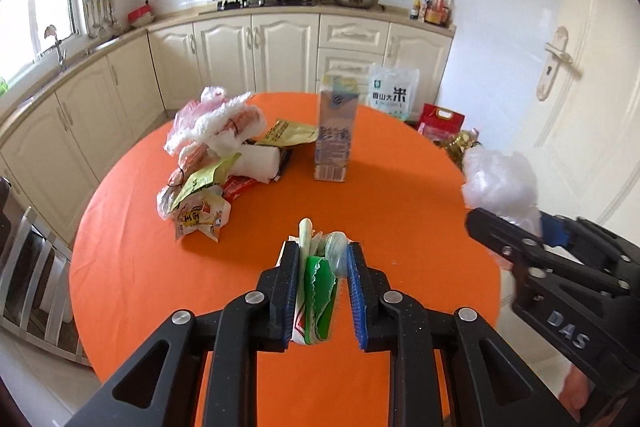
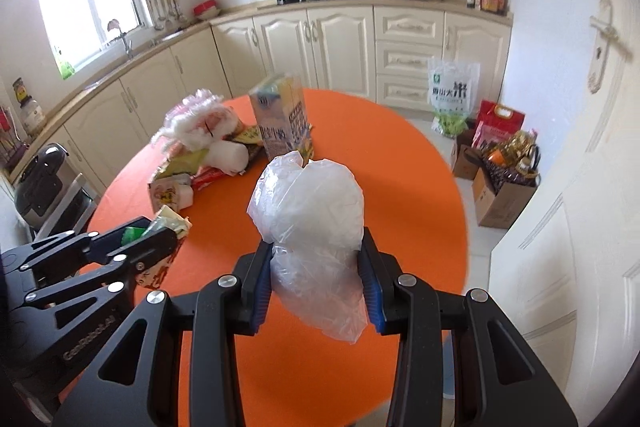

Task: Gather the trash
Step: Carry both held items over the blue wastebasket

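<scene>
Left wrist view: left tool [image 1: 323, 259] clamps green wrappers [image 1: 318, 291]; right tool [image 2: 316, 267] grips a plastic bag [image 2: 312, 223].

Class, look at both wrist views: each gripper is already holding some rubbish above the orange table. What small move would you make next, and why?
Probably carry both loads off to a bin, which neither view shows. The left gripper is shut on crumpled wrappers, the right gripper on a clear plastic bag, so neither could take more from the trash pile on the table.
</scene>
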`<action>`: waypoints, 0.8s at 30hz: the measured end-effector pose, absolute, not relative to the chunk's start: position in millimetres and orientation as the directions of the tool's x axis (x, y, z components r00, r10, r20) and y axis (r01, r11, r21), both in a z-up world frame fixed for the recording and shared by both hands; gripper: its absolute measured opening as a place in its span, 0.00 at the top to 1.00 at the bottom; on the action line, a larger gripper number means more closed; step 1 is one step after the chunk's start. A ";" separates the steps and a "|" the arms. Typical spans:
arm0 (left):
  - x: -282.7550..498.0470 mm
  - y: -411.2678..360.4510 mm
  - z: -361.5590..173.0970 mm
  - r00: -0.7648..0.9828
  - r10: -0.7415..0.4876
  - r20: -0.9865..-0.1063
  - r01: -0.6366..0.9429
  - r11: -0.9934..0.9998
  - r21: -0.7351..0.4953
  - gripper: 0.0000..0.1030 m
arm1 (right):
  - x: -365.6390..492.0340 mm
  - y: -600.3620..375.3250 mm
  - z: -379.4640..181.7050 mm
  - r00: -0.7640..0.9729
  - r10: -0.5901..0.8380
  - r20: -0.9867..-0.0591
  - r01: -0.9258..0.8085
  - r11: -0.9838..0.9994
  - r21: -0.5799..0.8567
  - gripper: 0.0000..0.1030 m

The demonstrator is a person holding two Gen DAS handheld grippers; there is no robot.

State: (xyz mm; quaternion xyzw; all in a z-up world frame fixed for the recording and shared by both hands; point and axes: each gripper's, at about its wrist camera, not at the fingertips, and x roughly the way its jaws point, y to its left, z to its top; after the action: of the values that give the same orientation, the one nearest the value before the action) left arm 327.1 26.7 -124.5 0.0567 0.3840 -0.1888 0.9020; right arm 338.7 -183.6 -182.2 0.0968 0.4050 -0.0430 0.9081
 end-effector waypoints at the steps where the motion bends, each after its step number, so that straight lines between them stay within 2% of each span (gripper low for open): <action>1: 318.4 23.7 -119.2 0.641 -0.299 -0.707 0.390 0.920 -0.036 0.81 | 331.0 -185.8 -176.1 0.676 -0.012 -0.736 0.166 0.977 0.137 0.62; 8: 269.4 -18.4 -100.3 0.656 -0.368 -0.659 0.481 0.876 -0.011 0.81 | 264.8 -223.0 -146.0 0.700 -0.151 -0.698 0.297 0.950 0.093 0.62; 13: 241.6 -71.0 -99.5 0.606 -0.439 -0.663 0.581 0.814 -0.008 0.81 | 215.0 -267.5 -141.6 0.666 -0.267 -0.696 0.431 0.900 0.067 0.62; 24: 214.6 -218.7 -152.2 0.373 -0.514 -0.773 0.790 0.612 -0.026 0.81 | 124.6 -369.2 -182.2 0.433 -0.474 -0.767 0.712 0.702 -0.032 0.62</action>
State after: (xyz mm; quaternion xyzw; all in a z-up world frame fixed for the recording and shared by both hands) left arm 214.6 -218.7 -152.2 0.1777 0.3889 -0.4029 0.8092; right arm 124.6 -369.2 -182.2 0.1502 0.3962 -0.3558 0.8330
